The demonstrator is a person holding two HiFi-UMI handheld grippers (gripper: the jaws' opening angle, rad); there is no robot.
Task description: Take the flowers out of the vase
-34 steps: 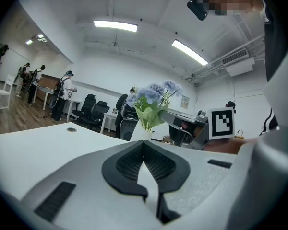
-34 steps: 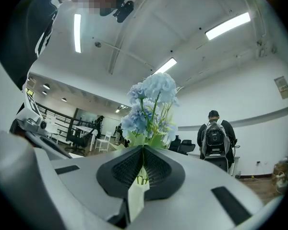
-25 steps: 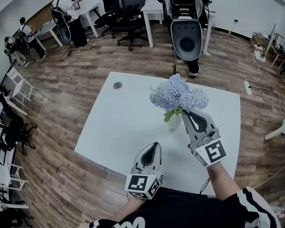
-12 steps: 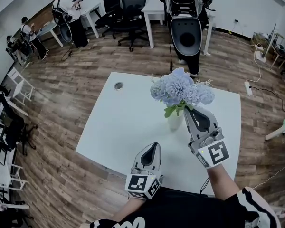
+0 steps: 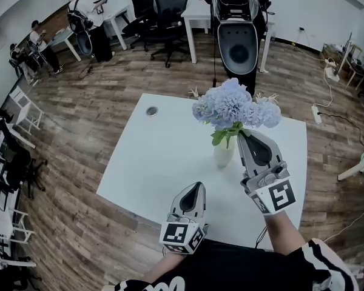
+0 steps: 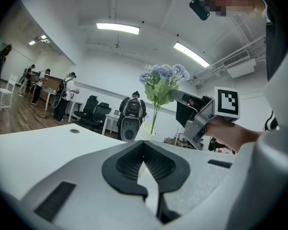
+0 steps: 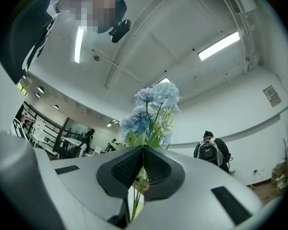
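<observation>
Flowers [image 5: 236, 105] have lifted higher above the vase [image 5: 223, 156], stems clamped in right tool [image 5: 242, 133]; left tool [image 5: 196, 187] closed, empty

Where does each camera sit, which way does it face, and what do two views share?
Head view: on the person's head, looking steeply down at the white table, vase and flowers; left gripper, right gripper and right forearm show.
Left gripper view: on the left gripper, facing across the table; its shut jaws show.
Right gripper view: on the right gripper, tilted up toward the ceiling; its jaws clamp the stems.
Shared: all three show the flowers; head and left gripper views both show the right gripper.
</observation>
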